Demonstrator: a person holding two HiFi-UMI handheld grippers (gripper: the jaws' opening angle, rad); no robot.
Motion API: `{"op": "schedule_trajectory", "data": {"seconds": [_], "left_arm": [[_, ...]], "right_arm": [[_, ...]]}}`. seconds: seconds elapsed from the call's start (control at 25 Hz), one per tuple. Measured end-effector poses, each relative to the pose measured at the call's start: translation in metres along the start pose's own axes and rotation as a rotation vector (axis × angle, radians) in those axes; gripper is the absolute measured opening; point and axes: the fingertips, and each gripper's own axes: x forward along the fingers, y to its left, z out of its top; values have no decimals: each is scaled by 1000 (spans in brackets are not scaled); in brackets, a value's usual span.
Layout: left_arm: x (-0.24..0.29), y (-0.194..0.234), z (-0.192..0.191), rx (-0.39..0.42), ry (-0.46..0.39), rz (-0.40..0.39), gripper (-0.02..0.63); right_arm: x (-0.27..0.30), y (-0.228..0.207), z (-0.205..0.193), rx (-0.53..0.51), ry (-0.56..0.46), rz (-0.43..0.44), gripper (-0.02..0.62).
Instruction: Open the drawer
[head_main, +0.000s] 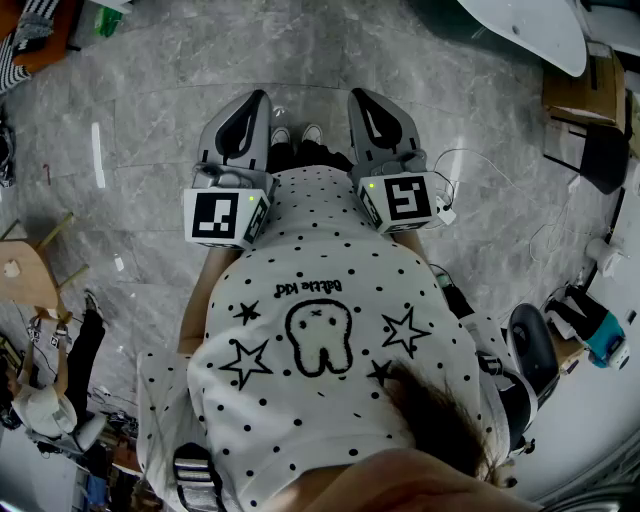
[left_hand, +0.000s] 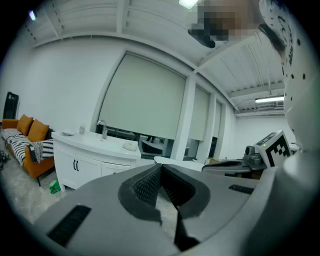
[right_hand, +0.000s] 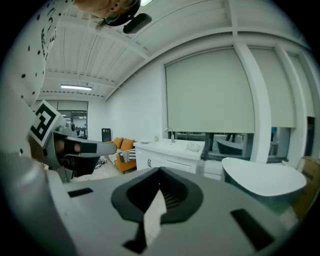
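Observation:
A white vanity cabinet (left_hand: 82, 162) with a basin, a tap and dark door handles stands across the room, at the left of the left gripper view; it also shows as the cabinet (right_hand: 167, 157) in the right gripper view. From here I cannot tell a drawer front on it. Both grippers are held side by side at chest height, far from the cabinet. My left gripper (head_main: 255, 102) (left_hand: 161, 168) is shut with nothing in it. My right gripper (head_main: 362, 100) (right_hand: 160, 172) also has its jaw tips together and holds nothing.
Grey marble floor (head_main: 150, 120) lies below, with the person's shoes (head_main: 295, 134) on it. An orange sofa (left_hand: 27, 137) stands left of the cabinet. A white round table (right_hand: 265, 181) is near on the right. Chairs, boxes and cables line the floor's edges.

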Motion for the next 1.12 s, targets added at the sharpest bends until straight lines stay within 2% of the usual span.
{"op": "schedule_trajectory", "data": {"seconds": [0.72, 1.12], "left_arm": [[-3, -7, 1, 13, -25, 16, 5], [-13, -15, -4, 8, -13, 10, 5]], "right_arm": [[-4, -1, -3, -9, -7, 21, 14], [-7, -1, 0, 37, -26, 54, 14]]}}
